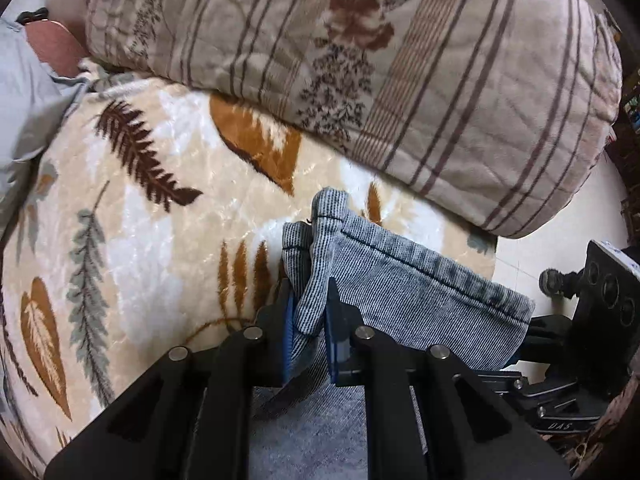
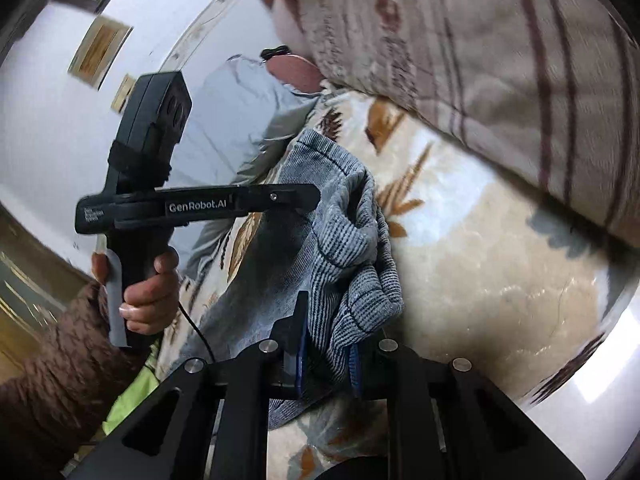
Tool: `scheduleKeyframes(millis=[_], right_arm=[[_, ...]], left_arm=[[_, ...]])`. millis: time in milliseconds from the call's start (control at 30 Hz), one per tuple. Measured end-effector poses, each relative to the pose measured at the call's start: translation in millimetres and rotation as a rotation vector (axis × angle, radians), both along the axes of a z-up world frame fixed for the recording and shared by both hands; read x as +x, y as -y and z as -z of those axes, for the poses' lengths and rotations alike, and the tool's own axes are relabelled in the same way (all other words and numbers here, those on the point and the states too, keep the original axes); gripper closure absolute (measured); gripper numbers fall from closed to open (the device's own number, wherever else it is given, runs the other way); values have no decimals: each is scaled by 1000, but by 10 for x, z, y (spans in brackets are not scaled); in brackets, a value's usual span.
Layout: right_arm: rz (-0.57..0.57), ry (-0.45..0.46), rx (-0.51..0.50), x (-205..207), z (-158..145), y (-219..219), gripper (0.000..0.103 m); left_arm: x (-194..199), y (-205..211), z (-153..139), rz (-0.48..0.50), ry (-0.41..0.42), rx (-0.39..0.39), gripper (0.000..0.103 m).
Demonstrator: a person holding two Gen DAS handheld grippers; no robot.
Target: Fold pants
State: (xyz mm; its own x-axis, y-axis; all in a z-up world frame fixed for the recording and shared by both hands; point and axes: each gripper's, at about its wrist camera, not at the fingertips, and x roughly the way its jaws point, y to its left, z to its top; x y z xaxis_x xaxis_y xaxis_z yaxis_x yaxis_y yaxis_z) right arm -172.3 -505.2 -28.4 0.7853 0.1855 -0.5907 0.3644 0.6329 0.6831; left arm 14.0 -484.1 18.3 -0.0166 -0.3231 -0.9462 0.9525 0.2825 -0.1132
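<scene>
The pants (image 1: 400, 280) are grey-blue ribbed fabric with a dark stitched hem, held above a leaf-patterned blanket (image 1: 140, 220). My left gripper (image 1: 310, 320) is shut on a bunched corner of the hem. My right gripper (image 2: 328, 344) is shut on another part of the pants (image 2: 344, 240), the cloth draping between the two grippers. In the right wrist view the left gripper's body (image 2: 192, 208) shows at the left, held by a hand. The right gripper's body (image 1: 592, 312) shows at the right of the left wrist view.
A large striped floral pillow or duvet (image 1: 400, 60) lies along the back of the bed. A light grey garment (image 2: 248, 120) lies at the far end of the blanket. White floor (image 1: 532, 252) shows beyond the bed edge.
</scene>
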Motion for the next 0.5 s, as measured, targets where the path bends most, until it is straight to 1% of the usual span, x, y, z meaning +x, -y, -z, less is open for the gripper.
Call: scheduleKeyframes(millis=[200,300,500], right_arm=[[-43,-9,-113,52,-226,-184,87],[-64,-10,-164,106,-336,-302,87],[-122,-3,-247,210,-509,-529,88]], left_arm=[[-33,-227,-244,-29,31,-34,92],[37,-339,-230,-62,32,-51,92],[60,-607,-347,-109,56,-76,92]])
